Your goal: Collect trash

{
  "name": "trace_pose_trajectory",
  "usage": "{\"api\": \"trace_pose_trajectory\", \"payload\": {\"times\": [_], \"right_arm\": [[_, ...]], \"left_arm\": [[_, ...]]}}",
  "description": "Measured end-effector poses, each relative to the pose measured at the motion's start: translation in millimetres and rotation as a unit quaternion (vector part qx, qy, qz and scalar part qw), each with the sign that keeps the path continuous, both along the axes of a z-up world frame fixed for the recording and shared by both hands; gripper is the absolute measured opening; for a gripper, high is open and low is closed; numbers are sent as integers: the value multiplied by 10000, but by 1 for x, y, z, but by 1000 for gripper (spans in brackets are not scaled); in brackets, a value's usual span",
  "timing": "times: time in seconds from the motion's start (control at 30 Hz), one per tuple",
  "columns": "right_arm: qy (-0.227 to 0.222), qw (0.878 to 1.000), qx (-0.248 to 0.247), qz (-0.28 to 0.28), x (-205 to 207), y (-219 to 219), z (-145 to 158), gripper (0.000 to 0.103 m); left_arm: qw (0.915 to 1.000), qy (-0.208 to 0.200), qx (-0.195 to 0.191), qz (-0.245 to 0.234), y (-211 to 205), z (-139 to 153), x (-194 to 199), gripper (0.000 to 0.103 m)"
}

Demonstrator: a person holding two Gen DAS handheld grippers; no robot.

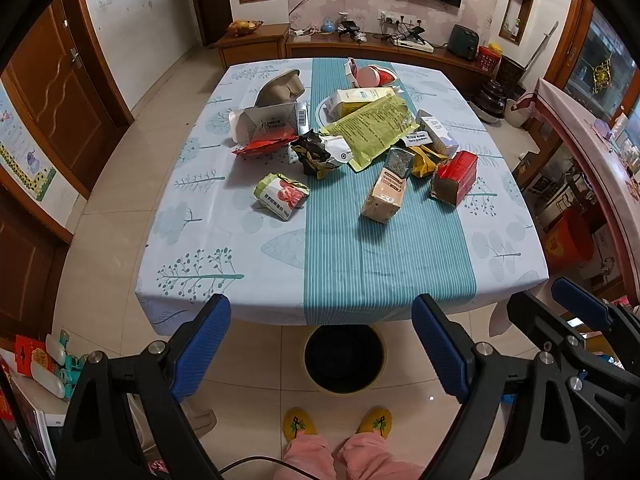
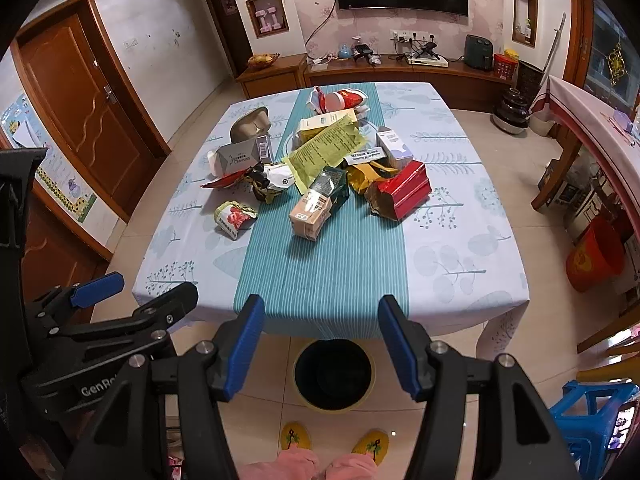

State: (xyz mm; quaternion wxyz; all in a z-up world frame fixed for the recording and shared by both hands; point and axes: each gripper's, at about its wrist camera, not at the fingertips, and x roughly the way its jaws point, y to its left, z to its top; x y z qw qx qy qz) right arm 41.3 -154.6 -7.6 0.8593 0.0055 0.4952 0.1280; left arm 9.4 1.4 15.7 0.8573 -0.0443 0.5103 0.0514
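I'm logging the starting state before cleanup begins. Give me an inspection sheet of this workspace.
Surface: table under a leaf-print cloth with a teal striped runner; near half bare.
Job's things: trash pile of boxes and wrappers at the middle and far end; black bin on the floor at the near edge.
Clutter: nothing seen besides the trash.
Grippers: left claw and right claw both open, empty, short of the table.
Cables: one black cable by the person's legs; more on the far TV cabinet.
Surroundings: door, red bucket, blue stool, slippers.
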Motion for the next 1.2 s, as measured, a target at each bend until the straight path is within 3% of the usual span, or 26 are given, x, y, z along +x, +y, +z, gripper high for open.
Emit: {"api": "trace_pose_trajectory", "payload": {"times": [0.57, 1.2], "right_arm": [[-80, 9997, 192, 142, 1, -9, 5, 59], [-325, 9931, 496, 1012, 31, -5, 17, 59]], "left_arm": [[10000, -25, 7, 76, -2, 8, -1, 90], [9938, -367, 200, 1033, 3, 33, -4, 90]]}}
